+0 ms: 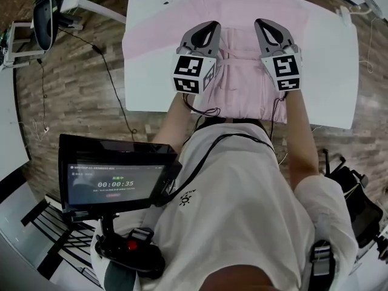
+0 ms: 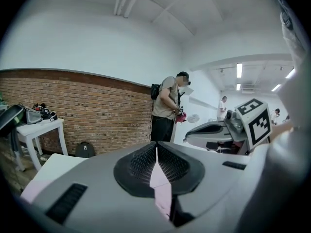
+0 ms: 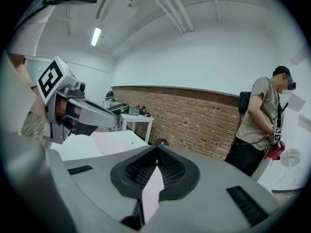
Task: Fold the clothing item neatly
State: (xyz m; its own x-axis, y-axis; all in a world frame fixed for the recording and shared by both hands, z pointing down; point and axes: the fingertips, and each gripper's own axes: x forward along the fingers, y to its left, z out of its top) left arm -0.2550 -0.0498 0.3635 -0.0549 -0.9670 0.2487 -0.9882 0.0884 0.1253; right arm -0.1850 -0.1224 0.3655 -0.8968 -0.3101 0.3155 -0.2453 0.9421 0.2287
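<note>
A pink garment [image 1: 242, 80] lies spread on the white table [image 1: 327, 59]; its near part is bunched and lifted between the two grippers. My left gripper [image 1: 213, 25] is shut on a fold of the pink fabric [image 2: 160, 181], which shows between its jaws in the left gripper view [image 2: 156, 148]. My right gripper [image 1: 260, 23] is also shut on pink fabric [image 3: 150, 191], pinched between its jaws [image 3: 156, 153]. Both are held side by side above the garment, pointing away from me. Each shows in the other's view: the right gripper [image 2: 214, 130] and the left gripper [image 3: 85, 111].
A screen on a stand [image 1: 115, 177] sits at my lower left. Cables [image 1: 112, 80] run over the wooden floor left of the table. A person [image 2: 167, 108] stands by the brick wall [image 3: 194, 115]. A small white side table [image 2: 41, 127] holds items.
</note>
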